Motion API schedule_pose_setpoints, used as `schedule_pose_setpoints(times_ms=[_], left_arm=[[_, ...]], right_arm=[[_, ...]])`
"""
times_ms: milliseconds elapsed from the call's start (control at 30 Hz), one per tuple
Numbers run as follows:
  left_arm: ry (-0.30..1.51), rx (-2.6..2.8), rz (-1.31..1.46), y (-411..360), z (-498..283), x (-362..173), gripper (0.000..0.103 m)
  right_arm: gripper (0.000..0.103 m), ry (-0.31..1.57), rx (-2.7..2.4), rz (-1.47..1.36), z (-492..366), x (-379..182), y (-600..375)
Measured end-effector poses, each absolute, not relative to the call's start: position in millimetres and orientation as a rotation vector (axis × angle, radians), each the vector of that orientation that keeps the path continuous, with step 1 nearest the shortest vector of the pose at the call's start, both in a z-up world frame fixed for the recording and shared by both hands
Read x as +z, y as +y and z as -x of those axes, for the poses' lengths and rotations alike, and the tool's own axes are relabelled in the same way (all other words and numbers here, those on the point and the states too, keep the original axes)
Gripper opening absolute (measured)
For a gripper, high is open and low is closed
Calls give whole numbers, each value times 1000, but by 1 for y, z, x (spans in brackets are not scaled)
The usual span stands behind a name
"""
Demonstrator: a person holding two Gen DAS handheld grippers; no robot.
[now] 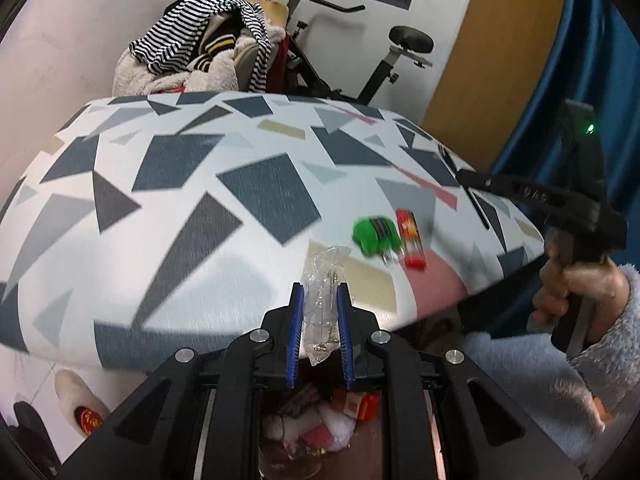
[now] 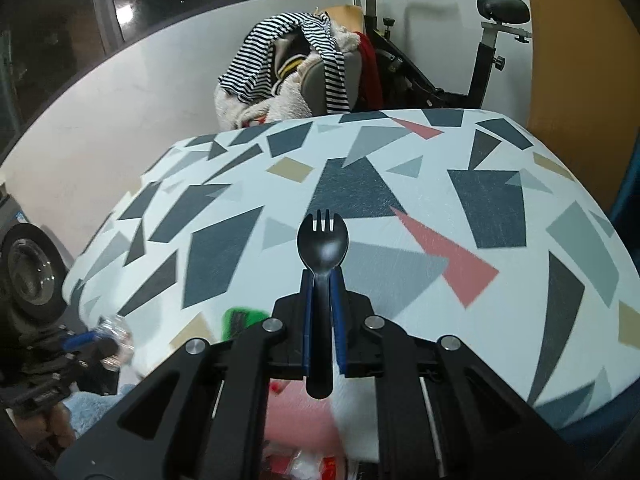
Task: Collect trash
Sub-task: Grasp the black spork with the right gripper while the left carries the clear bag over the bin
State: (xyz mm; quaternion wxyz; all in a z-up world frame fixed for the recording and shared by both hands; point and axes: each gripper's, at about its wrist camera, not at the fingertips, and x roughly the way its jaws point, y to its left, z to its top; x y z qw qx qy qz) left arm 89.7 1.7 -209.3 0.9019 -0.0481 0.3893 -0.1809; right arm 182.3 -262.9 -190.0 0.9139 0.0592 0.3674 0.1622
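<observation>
My left gripper [image 1: 321, 292] is shut on a crumpled clear plastic wrapper [image 1: 322, 304], held above the near edge of the patterned table [image 1: 180, 200]. My right gripper [image 2: 321, 280] is shut on the handle of a black plastic spork [image 2: 322, 240], whose tined head points away over the table. A green wrapper [image 1: 374, 234] and a red packet [image 1: 412, 238] lie on the table to the right of the left gripper. In the right wrist view the green wrapper [image 2: 240, 320] shows at the near edge, and the left gripper [image 2: 86, 340] with its clear wrapper [image 2: 116, 330] shows at far left.
Below both grippers sits a bin of mixed trash [image 1: 320, 424]. A chair heaped with striped and fleecy clothes [image 1: 200, 56] and an exercise bike [image 1: 384, 60] stand behind the table. A hand in a fleecy sleeve [image 1: 576, 292] holds the right gripper's handle. A slipper [image 1: 78, 404] lies on the floor.
</observation>
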Motion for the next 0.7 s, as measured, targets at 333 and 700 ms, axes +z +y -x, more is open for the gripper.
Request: schedule_pose_setpoints(times_ms=[333,700], left_arm=[[869,-413,34,-16,-50,-231,17],[957,-493,-7,-39,-34,-257,22]], right_arm=[[13,750,380,-104,-128,-185,-255],[13,777,384,-125,-97,-194,-258]])
